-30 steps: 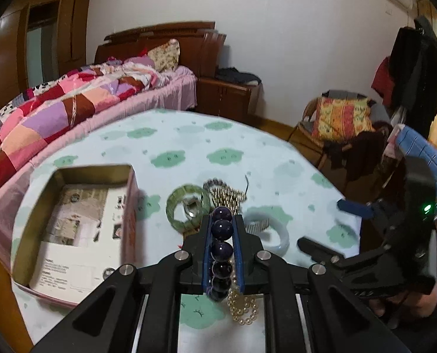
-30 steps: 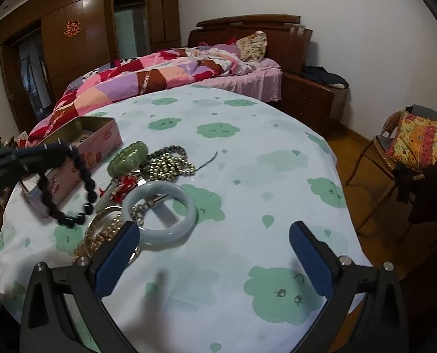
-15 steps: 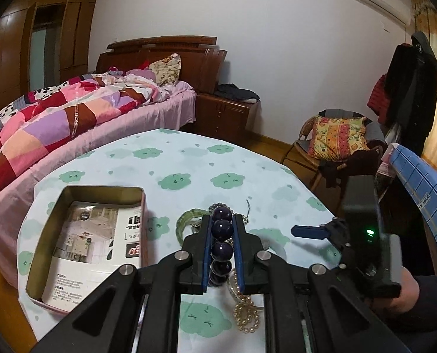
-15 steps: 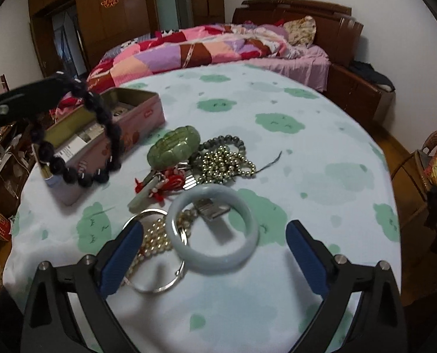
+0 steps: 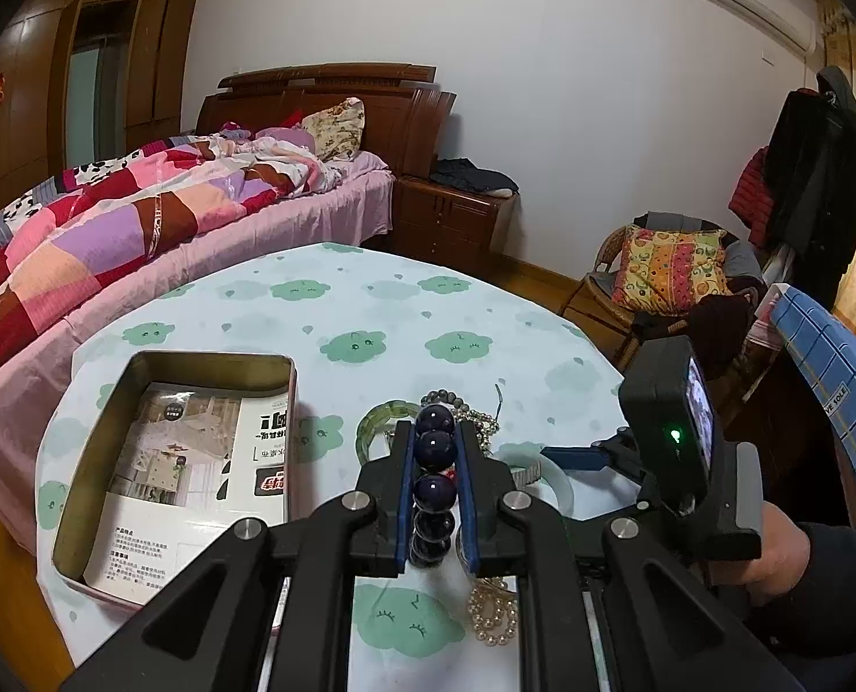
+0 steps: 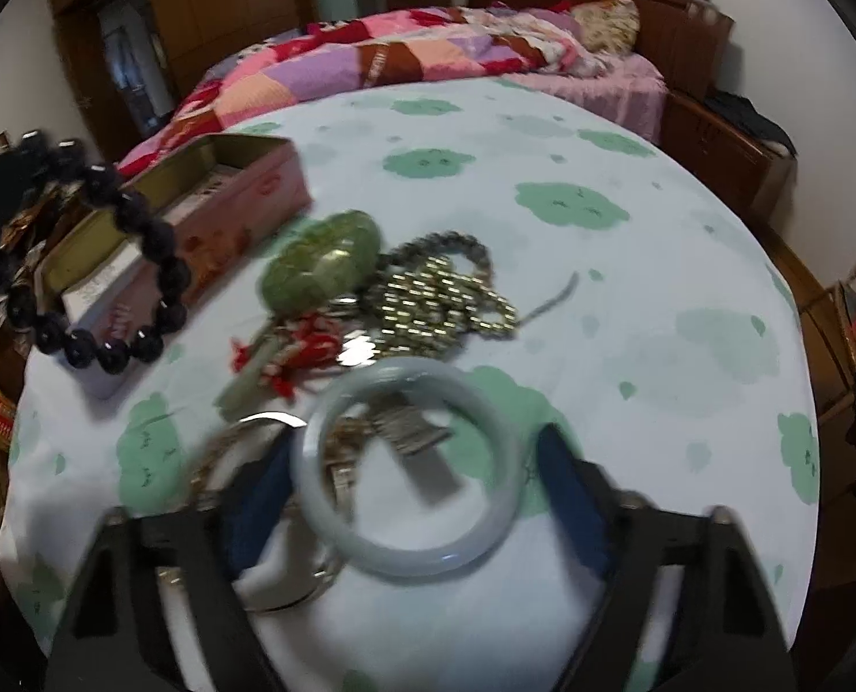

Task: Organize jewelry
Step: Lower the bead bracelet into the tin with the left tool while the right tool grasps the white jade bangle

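My left gripper (image 5: 434,444) is shut on a dark bead bracelet (image 5: 434,487), held above the table; the loop hangs at the left of the right wrist view (image 6: 157,242). An open tin box (image 5: 208,369) lined with printed paper lies left of it. My right gripper (image 6: 413,490) points down over a pale bangle (image 6: 404,562). Its jaws are closing with the bangle between them; the blur hides whether the pads touch it. In the left wrist view one blue fingertip (image 5: 569,455) reaches that bangle (image 5: 566,493).
A green bangle (image 6: 324,259), a gold bead chain (image 6: 445,300), a red tassel charm (image 6: 289,352) and a metal ring (image 6: 278,594) lie bunched mid-table. A pearl string (image 5: 491,617) lies under my left gripper. A bed (image 5: 139,213) and chair (image 5: 670,271) stand beyond the table.
My right gripper has come forward and down over the pale bangle, and its jaws have narrowed around it. My left gripper has kept its hold on the bead bracelet.
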The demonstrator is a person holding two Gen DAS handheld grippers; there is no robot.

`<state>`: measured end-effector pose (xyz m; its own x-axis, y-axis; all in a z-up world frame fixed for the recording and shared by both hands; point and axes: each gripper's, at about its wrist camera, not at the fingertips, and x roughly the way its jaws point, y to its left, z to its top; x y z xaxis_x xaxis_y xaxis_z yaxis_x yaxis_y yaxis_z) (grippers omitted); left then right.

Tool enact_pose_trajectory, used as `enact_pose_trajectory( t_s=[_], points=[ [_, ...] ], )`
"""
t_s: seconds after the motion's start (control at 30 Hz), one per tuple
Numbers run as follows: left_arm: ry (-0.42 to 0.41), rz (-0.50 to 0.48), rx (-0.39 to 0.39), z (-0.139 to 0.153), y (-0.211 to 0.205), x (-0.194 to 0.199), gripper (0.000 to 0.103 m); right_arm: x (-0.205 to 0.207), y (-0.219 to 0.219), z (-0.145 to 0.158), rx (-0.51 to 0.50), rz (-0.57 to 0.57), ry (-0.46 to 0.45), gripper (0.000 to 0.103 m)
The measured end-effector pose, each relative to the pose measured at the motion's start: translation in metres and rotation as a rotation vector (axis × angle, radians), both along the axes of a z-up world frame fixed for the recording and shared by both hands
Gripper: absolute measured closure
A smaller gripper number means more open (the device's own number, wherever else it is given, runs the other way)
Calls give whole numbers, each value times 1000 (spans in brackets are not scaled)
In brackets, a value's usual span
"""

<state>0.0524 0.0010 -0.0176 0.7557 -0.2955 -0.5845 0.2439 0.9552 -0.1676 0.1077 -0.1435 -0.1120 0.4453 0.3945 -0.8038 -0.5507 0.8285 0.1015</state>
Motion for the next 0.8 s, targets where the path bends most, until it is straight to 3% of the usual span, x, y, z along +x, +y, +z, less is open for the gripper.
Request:
enact_pose_trajectory(
  t_s=[0.17, 0.4, 0.8],
  points=[
    [-5, 8, -1, -1, 3, -1, 90, 1, 0, 0, 6, -10, -18, 26],
    [-20, 15, -1, 6, 8, -4, 90, -8, -4, 23, 19, -25, -112, 26],
    [-65, 106, 29, 34, 55, 1, 90, 5, 16, 55, 15, 26, -169, 26]
  ],
)
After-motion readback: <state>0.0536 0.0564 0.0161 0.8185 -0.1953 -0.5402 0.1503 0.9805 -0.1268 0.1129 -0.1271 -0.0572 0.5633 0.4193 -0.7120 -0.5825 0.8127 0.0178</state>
